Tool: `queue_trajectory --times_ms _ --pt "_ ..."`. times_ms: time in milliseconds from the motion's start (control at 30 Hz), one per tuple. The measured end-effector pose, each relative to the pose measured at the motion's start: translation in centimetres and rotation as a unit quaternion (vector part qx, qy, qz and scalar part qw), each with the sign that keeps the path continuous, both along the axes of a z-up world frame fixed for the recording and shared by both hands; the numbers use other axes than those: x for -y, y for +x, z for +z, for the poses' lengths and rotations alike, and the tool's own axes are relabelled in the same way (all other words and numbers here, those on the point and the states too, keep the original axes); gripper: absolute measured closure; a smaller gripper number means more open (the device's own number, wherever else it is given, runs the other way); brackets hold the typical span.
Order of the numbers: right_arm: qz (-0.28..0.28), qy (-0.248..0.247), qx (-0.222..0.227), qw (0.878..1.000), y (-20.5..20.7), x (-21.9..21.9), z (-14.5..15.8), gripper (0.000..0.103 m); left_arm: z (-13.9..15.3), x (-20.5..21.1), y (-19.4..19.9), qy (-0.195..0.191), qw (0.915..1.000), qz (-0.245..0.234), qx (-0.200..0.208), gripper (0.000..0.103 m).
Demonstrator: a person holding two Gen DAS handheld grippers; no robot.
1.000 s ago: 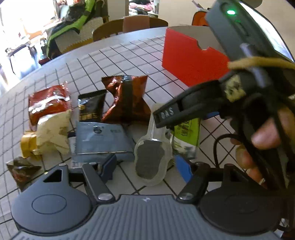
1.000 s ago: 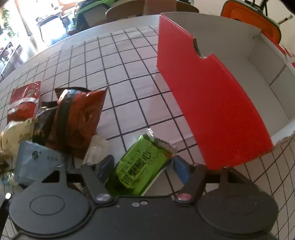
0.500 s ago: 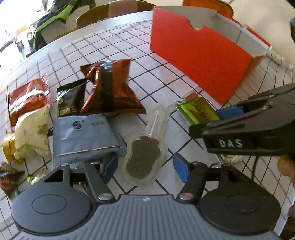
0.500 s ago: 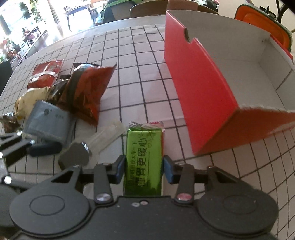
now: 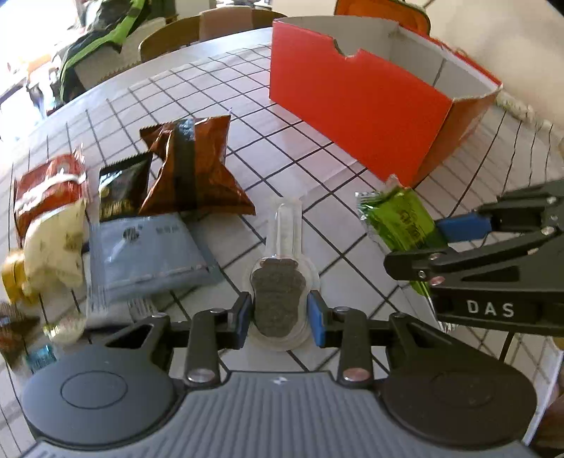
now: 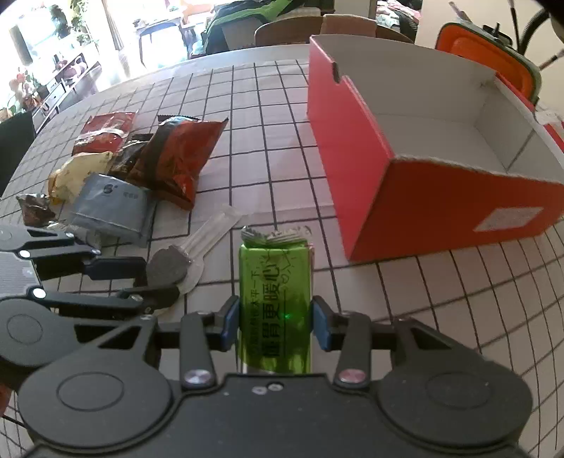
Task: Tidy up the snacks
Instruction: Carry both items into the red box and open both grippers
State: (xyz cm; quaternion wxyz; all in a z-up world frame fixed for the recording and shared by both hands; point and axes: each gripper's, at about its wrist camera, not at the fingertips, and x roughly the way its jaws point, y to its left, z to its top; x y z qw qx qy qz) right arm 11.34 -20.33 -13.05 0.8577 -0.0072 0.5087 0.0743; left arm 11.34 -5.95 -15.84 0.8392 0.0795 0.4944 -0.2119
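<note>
Right gripper (image 6: pixel 275 322) clamping glossy green packet (image 6: pixel 274 299), left gripper (image 5: pixel 280 317) closing around clear spoon-shaped sachet (image 5: pixel 280 282)

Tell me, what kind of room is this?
Probably a home dining or living area. The snacks lie on a table with a checked cloth, wooden chairs stand at its far edge, and a bright window with potted plants shows beyond.

The desk (image 5: pixel 289 116), white with a dark grid, carries an open red box (image 5: pixel 356 116), a heap of snack packets (image 5: pixel 116 218) well apart from it, and a clear spoon-shaped pouch (image 5: pixel 282 274) beside the heap.
</note>
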Motion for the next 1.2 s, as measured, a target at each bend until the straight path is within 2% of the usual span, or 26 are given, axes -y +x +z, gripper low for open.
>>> queue_trajectory --times_ms 333,667,1067,1200 --pt "-0.011 -0.005 0.021 1.000 -3.6 0.9 3.0 0.062 1.8 -1.6 -3.5 -0.033 0.9991 0.026 0.009 0.070" --pt "-0.014 -0.006 0.043 0.999 -5.6 2.3 6.7 0.062 4.7 -2.5 -5.2 -0.054 0.9971 0.045 0.030 0.071" --pt "0.019 0.014 0.064 0.998 -2.8 7.0 10.2 0.062 9.3 -0.4 -3.8 -0.058 0.9940 0.076 0.053 0.071" --pt "0.026 0.022 0.076 0.997 -1.2 9.3 11.2 0.062 11.8 1.3 -2.9 -0.062 0.9918 0.083 0.075 0.071"
